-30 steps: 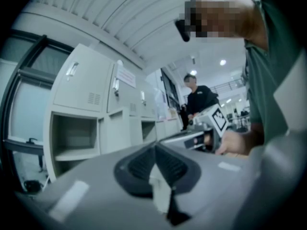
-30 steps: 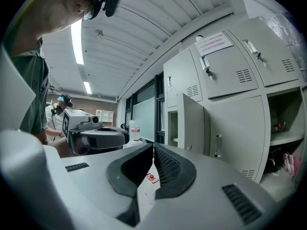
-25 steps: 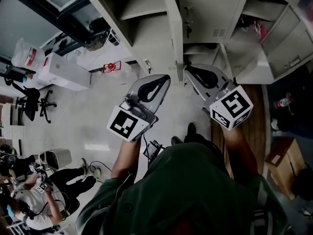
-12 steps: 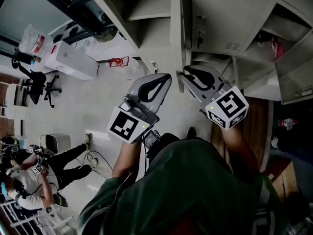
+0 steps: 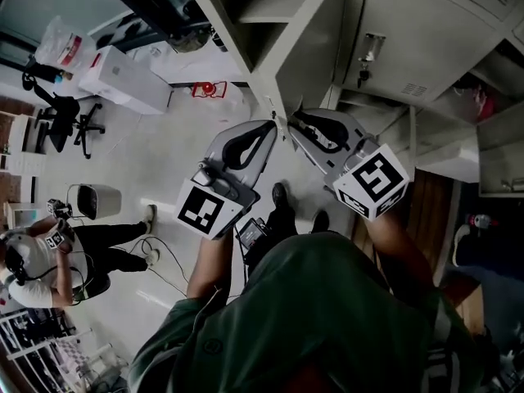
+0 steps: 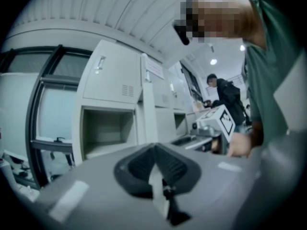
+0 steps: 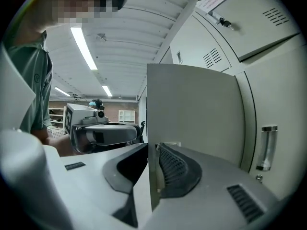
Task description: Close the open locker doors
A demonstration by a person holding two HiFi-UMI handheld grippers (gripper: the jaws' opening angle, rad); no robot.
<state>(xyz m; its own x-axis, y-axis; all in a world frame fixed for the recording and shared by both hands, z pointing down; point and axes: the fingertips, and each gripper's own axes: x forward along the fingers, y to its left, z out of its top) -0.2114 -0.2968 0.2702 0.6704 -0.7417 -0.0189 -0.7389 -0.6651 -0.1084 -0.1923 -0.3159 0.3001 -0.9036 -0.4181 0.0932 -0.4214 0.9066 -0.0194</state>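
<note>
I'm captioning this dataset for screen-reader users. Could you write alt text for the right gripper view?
The right claw grips the edge of an open grey locker door, with the thin panel standing upright between its two jaws. Closed lockers with vents rise behind the door. The left claw hovers at the left, under ceiling strip lights.

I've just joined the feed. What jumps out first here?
The right gripper clamps the edge of an open locker door, which fills the middle of the right gripper view. The left gripper is shut and empty, with an open locker compartment ahead to its left.
</note>
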